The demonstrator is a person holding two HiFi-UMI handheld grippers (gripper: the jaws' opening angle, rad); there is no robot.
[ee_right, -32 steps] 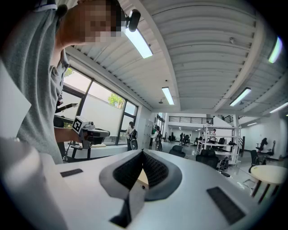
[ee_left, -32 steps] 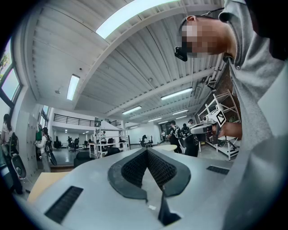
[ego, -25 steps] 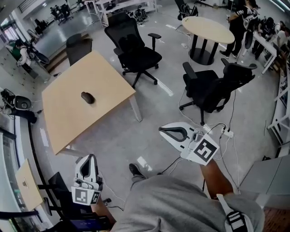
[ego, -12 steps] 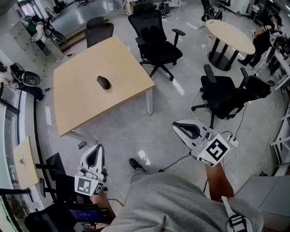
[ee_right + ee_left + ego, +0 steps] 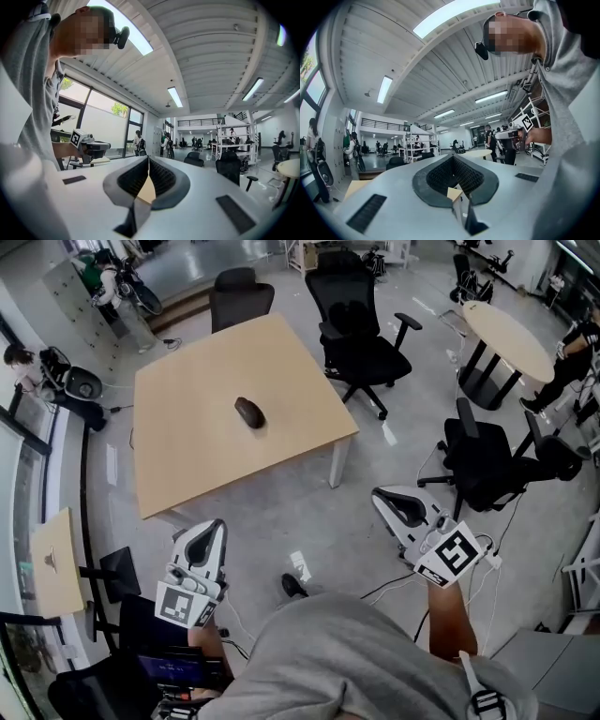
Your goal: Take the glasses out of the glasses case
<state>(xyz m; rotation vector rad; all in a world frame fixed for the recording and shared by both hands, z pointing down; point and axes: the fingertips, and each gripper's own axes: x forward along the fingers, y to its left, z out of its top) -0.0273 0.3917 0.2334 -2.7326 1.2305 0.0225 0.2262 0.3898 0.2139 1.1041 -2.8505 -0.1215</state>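
A dark oval glasses case (image 5: 248, 412) lies closed near the middle of a light wooden table (image 5: 187, 456) in the head view. Both grippers are held over the floor, well short of the table. My left gripper (image 5: 217, 524) is at the lower left, pointing toward the table's near edge, its jaws together with nothing between them. My right gripper (image 5: 379, 493) is at the right, near the table's right leg, also shut and empty. In the left gripper view the jaws (image 5: 452, 157) meet at their tips; in the right gripper view the jaws (image 5: 148, 158) do the same. No glasses are visible.
Black office chairs stand behind the table (image 5: 361, 329) and to the right (image 5: 487, 460). A round table (image 5: 506, 329) is at the far right. Cables (image 5: 394, 582) lie on the floor. A small desk (image 5: 52, 563) is at the left. People stand at the far left (image 5: 19, 357).
The table and case have come closer and shifted right and down in the head view. Both grippers have moved forward with the person, still shut.
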